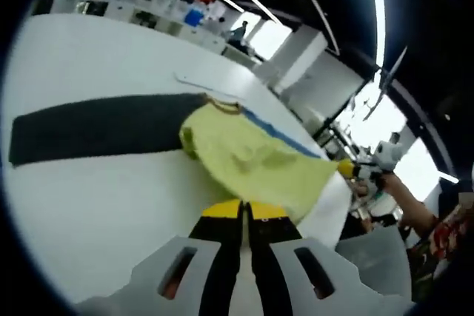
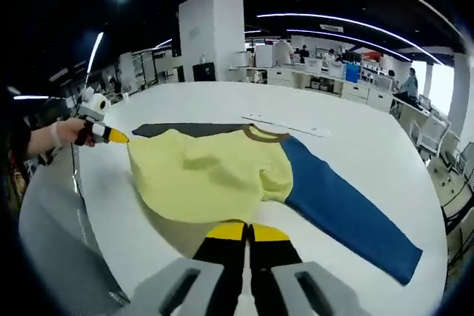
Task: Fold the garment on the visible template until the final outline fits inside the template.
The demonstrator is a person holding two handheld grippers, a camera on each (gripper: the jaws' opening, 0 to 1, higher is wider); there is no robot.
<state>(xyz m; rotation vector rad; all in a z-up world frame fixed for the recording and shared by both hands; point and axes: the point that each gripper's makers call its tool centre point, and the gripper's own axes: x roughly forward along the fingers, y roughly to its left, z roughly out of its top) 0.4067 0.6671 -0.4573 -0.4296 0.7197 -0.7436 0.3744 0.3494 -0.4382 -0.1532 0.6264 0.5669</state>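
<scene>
White and broad, one surface (image 2: 355,146) carries everything, with office desks and ceiling light strips behind it. One garment (image 2: 215,172) lies on it: a yellow body with a brown collar (image 2: 265,135), one blue sleeve (image 2: 348,216) stretched out flat, and one dark sleeve (image 1: 96,135) reaching the other way in the left gripper view. One pale strip (image 2: 285,125) rests just beyond the collar. Two grippers are at work: the right gripper (image 2: 246,233) has its yellow-tipped fingers closed together at the garment's near hem, and the left gripper (image 1: 244,211) likewise shows fingers pressed together at the yellow fabric's edge; whether either pinches cloth cannot be told.
</scene>
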